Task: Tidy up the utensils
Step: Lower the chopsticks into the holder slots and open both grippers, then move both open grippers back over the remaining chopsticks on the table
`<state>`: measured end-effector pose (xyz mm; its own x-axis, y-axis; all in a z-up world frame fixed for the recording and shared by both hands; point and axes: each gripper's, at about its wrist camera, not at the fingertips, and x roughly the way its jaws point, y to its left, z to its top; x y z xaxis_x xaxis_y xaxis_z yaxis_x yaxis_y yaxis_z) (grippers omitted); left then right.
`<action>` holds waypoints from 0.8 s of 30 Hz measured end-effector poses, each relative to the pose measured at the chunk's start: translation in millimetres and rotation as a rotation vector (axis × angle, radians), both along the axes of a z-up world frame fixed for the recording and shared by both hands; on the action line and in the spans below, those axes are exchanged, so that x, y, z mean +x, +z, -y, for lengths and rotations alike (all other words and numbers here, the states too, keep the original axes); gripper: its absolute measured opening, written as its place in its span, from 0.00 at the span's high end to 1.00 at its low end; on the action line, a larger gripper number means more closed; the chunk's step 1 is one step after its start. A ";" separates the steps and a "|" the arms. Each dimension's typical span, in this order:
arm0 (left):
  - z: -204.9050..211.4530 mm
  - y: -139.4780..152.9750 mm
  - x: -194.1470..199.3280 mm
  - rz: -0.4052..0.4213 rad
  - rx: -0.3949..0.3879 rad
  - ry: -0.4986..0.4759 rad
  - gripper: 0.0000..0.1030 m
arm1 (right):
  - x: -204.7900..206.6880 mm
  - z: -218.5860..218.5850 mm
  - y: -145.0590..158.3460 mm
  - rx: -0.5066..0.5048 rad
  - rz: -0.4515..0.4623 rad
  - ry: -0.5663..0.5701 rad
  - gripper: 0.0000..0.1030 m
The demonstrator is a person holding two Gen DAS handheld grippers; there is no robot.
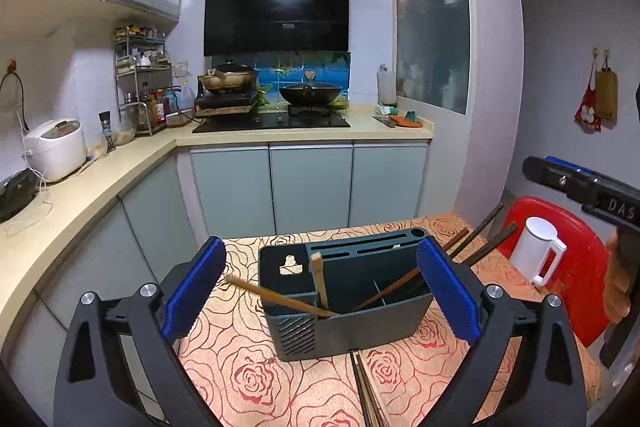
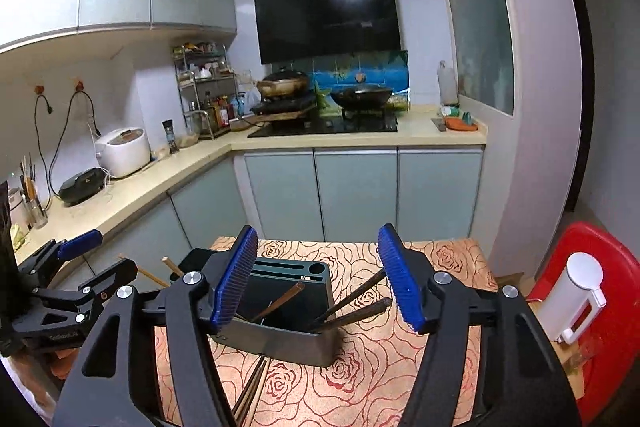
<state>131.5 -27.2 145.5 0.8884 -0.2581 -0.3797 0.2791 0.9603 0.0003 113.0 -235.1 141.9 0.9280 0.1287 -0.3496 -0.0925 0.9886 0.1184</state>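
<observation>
Chopsticks (image 1: 370, 391) on the table look light, stiff, slippery, so pinch mid-shaft; left gripper (image 1: 320, 291) and right gripper (image 2: 318, 279) both gape empty over the holder (image 1: 344, 323).

Both wrist views closely face one utensil holder (image 1: 344, 291).

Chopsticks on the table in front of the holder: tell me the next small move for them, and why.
Probably lower the left gripper onto the loose chopsticks lying on the flowered tablecloth just in front of the utensil holder. Both the left gripper and the right gripper are open and empty, other chopsticks already lean in the holder's compartments, and this pair is still outside.
</observation>
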 end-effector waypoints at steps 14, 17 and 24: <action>-24.1 -61.5 -56.4 -0.049 0.021 -0.004 0.07 | -58.9 0.9 -53.7 -0.039 0.008 -0.008 0.41; -28.5 -83.8 -67.3 -0.071 0.028 0.002 0.07 | -70.8 -0.7 -75.5 -0.030 -0.018 -0.005 0.41; -28.0 -137.2 -85.5 -0.121 0.098 -0.010 0.07 | -92.4 -10.0 -127.0 -0.054 -0.079 -0.010 0.41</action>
<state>46.0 0.8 8.2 0.8322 -0.2234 -0.5075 0.2925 0.9544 0.0594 20.6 -225.1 15.0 0.8986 0.0983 -0.4276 -0.0747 0.9946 0.0716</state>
